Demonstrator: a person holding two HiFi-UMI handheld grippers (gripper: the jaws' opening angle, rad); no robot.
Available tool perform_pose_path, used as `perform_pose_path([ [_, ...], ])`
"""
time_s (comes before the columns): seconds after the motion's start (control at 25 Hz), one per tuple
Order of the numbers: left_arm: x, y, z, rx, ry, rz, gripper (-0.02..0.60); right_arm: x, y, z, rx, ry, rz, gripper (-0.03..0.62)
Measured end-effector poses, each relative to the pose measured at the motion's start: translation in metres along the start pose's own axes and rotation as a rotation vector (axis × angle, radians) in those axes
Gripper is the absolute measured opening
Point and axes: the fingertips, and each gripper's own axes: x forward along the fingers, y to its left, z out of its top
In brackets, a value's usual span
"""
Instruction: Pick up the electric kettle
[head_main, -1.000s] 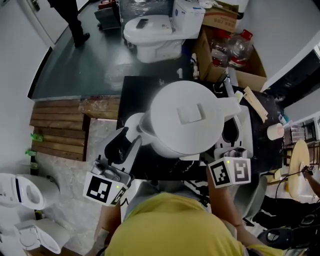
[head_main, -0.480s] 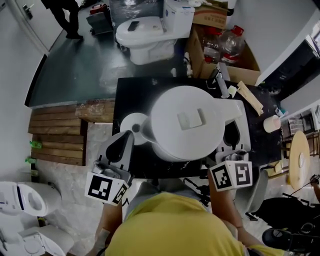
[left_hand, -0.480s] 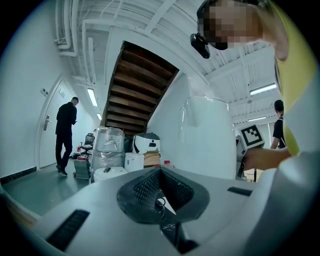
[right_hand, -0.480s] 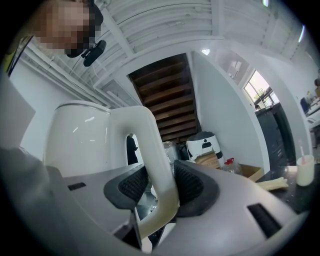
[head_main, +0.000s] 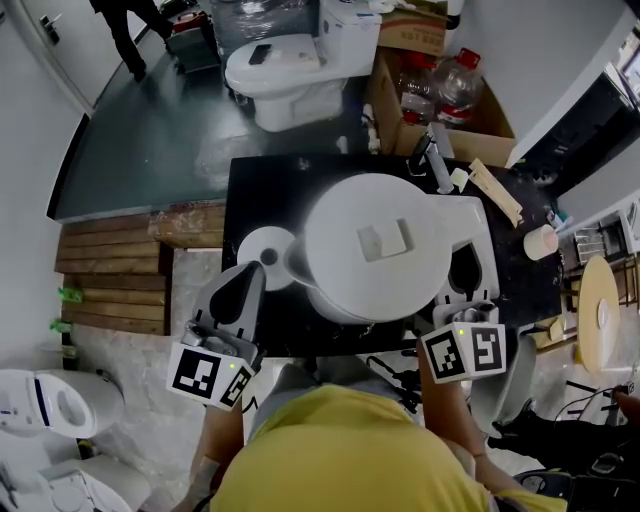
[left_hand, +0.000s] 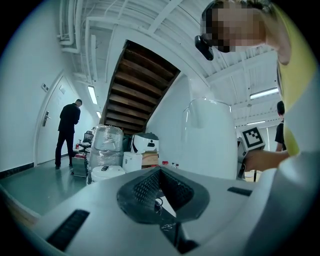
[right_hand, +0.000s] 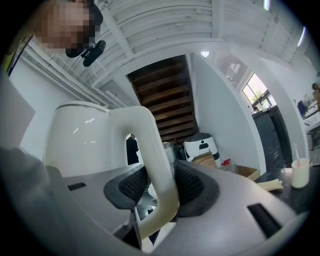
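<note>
Head view has the black table (head_main: 250, 190) across mid-frame, with the white electric kettle (head_main: 375, 245) at centre over it and its round base (head_main: 262, 255) just to the left. My right gripper (right_hand: 160, 186) is clamped on the kettle handle (right_hand: 150, 130), while the left gripper (left_hand: 160, 175), at lower left, is pinched closed on nothing. With all the weight hanging off that one hold, I judge the kettle could pivot and slip.

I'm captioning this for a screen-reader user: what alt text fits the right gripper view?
The right hand-held gripper is closed on the curved handle of a white electric kettle, whose body fills the left. Behind it are the underside of a wooden staircase and a pale cup at far right.
</note>
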Motion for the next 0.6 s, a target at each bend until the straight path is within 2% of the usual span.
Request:
perform_pose_path([
  [0.6,0.0029,0.0002,0.0005,0.033,0.021,0.009,0.009,0.0018,-0.0028,0.0008,0.000,0.002,0.002,0.169],
])
